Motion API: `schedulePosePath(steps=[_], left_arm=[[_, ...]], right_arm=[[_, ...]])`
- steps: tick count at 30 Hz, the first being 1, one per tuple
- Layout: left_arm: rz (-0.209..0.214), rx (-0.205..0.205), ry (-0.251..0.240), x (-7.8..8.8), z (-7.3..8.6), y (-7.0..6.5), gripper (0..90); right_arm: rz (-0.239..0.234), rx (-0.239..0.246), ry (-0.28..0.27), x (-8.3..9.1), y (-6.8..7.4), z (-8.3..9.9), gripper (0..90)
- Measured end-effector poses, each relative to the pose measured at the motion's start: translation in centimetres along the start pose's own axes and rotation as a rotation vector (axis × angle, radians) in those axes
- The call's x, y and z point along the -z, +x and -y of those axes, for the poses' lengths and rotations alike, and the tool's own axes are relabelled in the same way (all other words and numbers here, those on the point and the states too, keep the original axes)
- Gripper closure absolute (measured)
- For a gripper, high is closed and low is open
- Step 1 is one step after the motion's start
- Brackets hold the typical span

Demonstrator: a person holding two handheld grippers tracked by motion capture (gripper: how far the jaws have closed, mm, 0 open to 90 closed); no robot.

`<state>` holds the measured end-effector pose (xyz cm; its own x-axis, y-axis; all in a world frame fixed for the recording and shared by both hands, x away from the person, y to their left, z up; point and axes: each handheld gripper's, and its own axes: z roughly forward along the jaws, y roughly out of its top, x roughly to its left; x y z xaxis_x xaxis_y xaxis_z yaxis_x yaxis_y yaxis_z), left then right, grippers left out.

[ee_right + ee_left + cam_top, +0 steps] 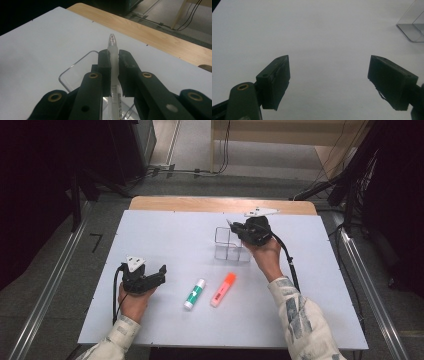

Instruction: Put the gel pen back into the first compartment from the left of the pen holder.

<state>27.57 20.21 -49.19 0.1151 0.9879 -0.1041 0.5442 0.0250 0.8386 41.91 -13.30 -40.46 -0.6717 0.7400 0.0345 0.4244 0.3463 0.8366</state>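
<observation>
Right tool [114, 72]: clamped on clear pen [113, 48] above organizer [227, 245]; risk: tilted pen catches rim. Left tool [329, 82]: wide open, empty.

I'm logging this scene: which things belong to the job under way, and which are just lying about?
In the job:
- pen, clamped in the right gripper
- clear organizer, under that gripper

Lying about:
- glue stick
- orange highlighter
- left gripper, open and empty
</observation>
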Motion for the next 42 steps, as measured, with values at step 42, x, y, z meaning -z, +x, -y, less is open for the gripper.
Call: schedulePosePath(steps=[42], left_arm=[[0.009,0.002,-0.005,0.1,-0.1,0.3,18.0]], right_arm=[[-0.028,0.010,0.003,-4.9,2.3,-4.6,78.9]])
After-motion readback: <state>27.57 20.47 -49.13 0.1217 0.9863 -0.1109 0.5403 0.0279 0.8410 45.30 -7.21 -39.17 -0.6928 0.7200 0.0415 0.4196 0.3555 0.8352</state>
